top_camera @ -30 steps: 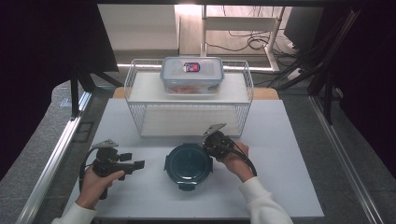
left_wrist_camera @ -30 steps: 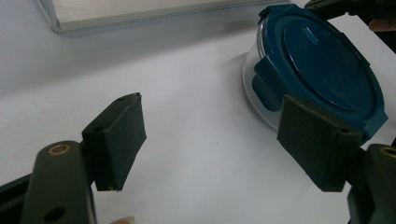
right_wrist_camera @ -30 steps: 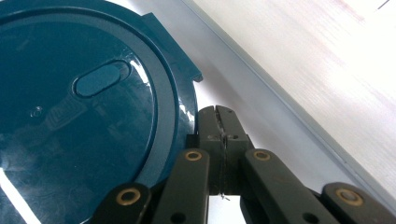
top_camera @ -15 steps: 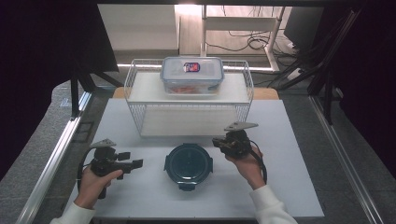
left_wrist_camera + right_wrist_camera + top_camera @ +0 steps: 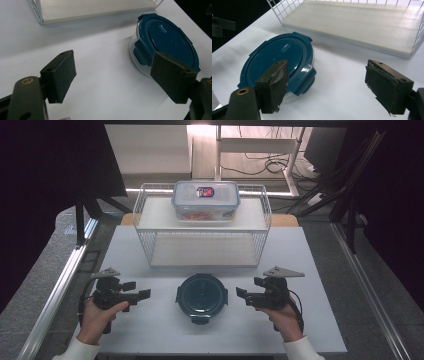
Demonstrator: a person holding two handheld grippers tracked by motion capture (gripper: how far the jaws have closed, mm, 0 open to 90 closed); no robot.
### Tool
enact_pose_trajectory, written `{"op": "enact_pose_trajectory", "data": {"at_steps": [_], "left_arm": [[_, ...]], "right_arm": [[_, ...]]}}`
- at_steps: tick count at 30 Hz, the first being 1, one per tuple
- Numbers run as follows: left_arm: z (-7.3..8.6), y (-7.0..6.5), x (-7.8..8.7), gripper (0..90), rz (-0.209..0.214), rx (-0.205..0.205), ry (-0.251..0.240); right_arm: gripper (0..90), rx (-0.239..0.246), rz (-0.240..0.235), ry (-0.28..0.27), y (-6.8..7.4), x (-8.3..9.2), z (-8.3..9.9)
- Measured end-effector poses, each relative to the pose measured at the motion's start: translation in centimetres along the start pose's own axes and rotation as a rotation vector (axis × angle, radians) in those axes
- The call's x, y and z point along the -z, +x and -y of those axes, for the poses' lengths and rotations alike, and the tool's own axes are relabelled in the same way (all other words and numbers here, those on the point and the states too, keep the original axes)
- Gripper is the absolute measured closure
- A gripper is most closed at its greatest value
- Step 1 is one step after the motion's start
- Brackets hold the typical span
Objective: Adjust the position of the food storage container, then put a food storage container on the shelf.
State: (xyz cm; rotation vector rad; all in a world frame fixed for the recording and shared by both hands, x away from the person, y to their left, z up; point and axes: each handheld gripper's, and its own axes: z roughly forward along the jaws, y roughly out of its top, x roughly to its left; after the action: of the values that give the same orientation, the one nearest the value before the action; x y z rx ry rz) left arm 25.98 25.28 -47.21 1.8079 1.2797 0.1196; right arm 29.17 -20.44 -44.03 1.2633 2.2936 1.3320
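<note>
Blue-lidded container [image 5: 201, 294] sits untouched between left claw [image 5: 141, 291] and just-opened right claw [image 5: 242, 294], both agape, empty.

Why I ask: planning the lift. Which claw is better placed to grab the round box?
Probably right: the right claw, whose jaws have just been opening with nothing between them, sits nearer the box than the left claw; both face it.

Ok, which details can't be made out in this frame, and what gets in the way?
- Contents of the round container: high view, hidden under its dark teal lid.
- Label on the rectangular box atop the wire rack: high view, too small to read.
- Round container's near edge: left gripper view, covered by a pad of the left tool.
</note>
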Motion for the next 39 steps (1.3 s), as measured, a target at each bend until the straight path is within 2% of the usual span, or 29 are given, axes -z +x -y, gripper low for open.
{"op": "enact_pose_trajectory", "data": {"at_steps": [9, 16, 20, 29, 34, 35, 39], "left_arm": [[-0.3, -0.4, 0.4, 18.6, 0.004, 0.000, -0.019], [-0.7, -1.0, 0.0, 17.9, 0.014, -0.012, -0.019], [-1.2, -1.4, -0.4, 16.7, 0.026, -0.012, -0.019], [-2.1, -2.2, -1.8, 12.6, 0.092, 0.048, -0.001], [-3.0, -2.6, -2.9, 10.5, 0.138, 0.088, 0.014], [-3.2, -2.6, -3.3, 9.8, 0.140, 0.086, 0.026], [-3.4, -2.6, -5.0, 8.9, 0.152, 0.108, 0.062]], "right_arm": [[20.3, -0.015, -0.023, 0.014, -0.1, 0.0, 0.4], [21.6, -0.008, -0.031, 0.030, 0.1, -0.3, 0.4], [21.5, -0.027, -0.039, 0.025, 0.2, -0.4, 0.3], [19.0, -0.073, -0.070, 0.038, 0.3, -1.4, 0.3], [17.1, -0.118, -0.106, 0.062, 0.7, -2.5, -0.1], [16.5, -0.124, -0.111, 0.075, 0.8, -2.8, -0.2], [16.2, -0.128, -0.094, 0.097, 1.1, -3.5, -0.6]]}}
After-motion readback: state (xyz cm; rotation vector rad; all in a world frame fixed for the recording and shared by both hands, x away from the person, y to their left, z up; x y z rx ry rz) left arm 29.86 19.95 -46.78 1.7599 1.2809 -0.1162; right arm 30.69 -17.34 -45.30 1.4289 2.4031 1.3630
